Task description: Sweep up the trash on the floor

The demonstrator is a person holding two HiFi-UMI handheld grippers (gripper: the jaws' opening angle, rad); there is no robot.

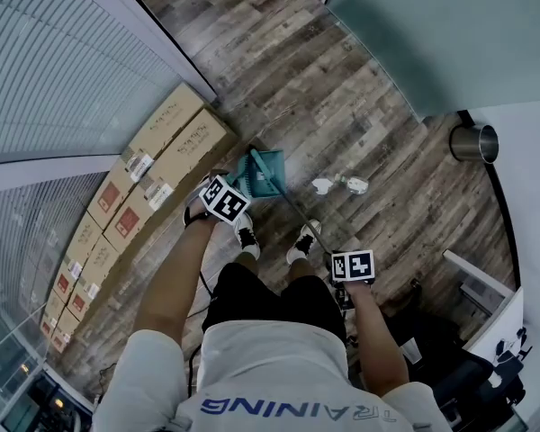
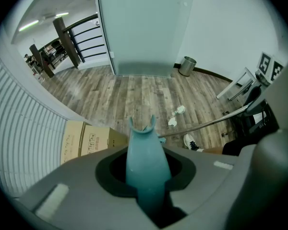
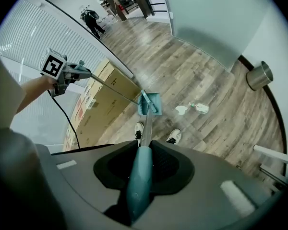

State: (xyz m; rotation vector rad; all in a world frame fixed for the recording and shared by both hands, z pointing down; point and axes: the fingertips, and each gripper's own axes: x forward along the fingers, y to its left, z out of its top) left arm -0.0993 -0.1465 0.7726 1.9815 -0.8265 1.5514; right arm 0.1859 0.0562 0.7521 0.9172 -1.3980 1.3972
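Two white scraps of trash lie on the wood floor. A teal dustpan and broom head rest together on the floor just left of them. My left gripper is shut on a teal handle with a forked tip, whose thin rod runs down to that teal set. My right gripper is shut on the other teal handle. Its metal pole slants down to the same spot.
A row of cardboard boxes lines the glass wall on the left. A metal bin stands by the white wall at the right. The person's two shoes are planted just behind the dustpan. Furniture legs sit at the right.
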